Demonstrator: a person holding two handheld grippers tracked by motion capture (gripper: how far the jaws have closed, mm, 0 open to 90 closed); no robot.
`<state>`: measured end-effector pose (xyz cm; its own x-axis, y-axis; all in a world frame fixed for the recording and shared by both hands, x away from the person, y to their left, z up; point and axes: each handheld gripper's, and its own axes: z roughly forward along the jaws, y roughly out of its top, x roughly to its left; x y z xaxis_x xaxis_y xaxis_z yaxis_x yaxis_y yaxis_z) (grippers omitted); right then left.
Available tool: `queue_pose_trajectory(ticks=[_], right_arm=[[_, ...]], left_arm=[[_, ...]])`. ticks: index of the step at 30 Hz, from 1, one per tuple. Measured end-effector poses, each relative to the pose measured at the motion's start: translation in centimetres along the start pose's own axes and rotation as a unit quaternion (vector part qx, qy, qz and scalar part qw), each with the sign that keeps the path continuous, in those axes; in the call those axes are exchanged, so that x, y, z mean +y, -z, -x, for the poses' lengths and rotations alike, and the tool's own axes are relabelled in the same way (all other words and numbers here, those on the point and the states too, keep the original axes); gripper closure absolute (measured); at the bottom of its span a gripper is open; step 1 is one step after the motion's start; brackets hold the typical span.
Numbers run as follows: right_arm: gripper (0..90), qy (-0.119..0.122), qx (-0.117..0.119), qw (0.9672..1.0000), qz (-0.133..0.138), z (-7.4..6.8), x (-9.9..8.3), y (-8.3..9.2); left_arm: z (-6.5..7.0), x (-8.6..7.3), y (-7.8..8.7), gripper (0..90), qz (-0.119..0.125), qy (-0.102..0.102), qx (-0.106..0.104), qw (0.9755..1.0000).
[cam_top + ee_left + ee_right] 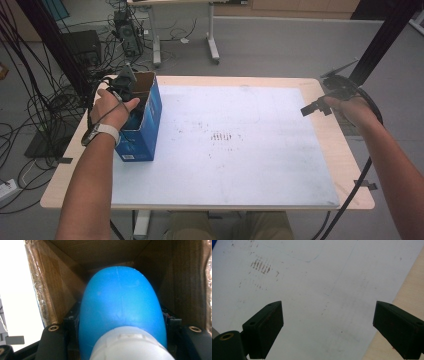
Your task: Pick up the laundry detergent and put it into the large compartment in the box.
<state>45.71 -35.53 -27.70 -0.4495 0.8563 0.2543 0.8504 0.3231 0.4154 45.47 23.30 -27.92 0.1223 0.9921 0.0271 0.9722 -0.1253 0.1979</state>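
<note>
An open blue cardboard box (145, 127) stands at the left of the table. My left gripper (132, 105) reaches down into it from above. In the left gripper view a blue rounded bottle (122, 302) with a white cap (130, 345) sits between the two black jaws, which press on its sides, with the box's brown inner walls (53, 287) around it. My right gripper (312, 107) hovers over the table's right edge. Its jaws stand wide apart, and in the right gripper view the right gripper (327, 325) has nothing between them but the mat below.
A white mat (225, 145) with faint scuff marks covers most of the wooden table (345, 150). Cables and black frame posts stand beyond the table's left and right back corners. A desk frame and equipment sit on the floor behind.
</note>
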Motion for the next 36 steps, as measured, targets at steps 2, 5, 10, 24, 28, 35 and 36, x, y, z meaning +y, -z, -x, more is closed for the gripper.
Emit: queue_pose_trajectory(ticks=[2, 5, 10, 24, 28, 35, 36], right_arm=[[9.4, 0.000, 0.001, 1.0000, 0.001, 0.0, 0.0, 0.0], [9.4, 0.000, 0.001, 1.0000, 0.001, 0.0, -0.1, 0.0], [9.4, 0.000, 0.002, 1.0000, 0.001, 0.0, -0.1, -0.1], [9.4, 0.006, 0.006, 1.0000, 0.001, -0.3, 0.0, 0.0], [9.4, 0.009, 0.009, 0.9999, 0.002, -0.5, 0.0, 0.0], [9.4, 0.013, 0.011, 0.9998, 0.004, -0.7, -0.1, 0.1], [9.4, 0.013, 0.012, 0.9998, 0.004, -0.7, -0.1, 0.1]], left_arm=[[0.0, 0.0, 0.0, 37.1, -0.001, 0.000, 0.000, 1.0000], [0.0, 0.0, 0.0, 37.0, -0.001, 0.000, 0.000, 1.0000], [0.0, 0.0, 0.0, 31.9, -0.007, -0.005, -0.017, 0.9998], [-0.1, -0.5, 1.2, 27.7, 0.017, -0.018, -0.021, 0.9995], [-0.2, -0.6, 1.7, 27.1, 0.024, -0.016, -0.023, 0.9993], [-0.3, -0.9, 2.7, 17.7, 0.032, -0.018, -0.031, 0.9988], [-0.3, -0.9, 2.8, 16.1, 0.036, -0.016, -0.032, 0.9987]])
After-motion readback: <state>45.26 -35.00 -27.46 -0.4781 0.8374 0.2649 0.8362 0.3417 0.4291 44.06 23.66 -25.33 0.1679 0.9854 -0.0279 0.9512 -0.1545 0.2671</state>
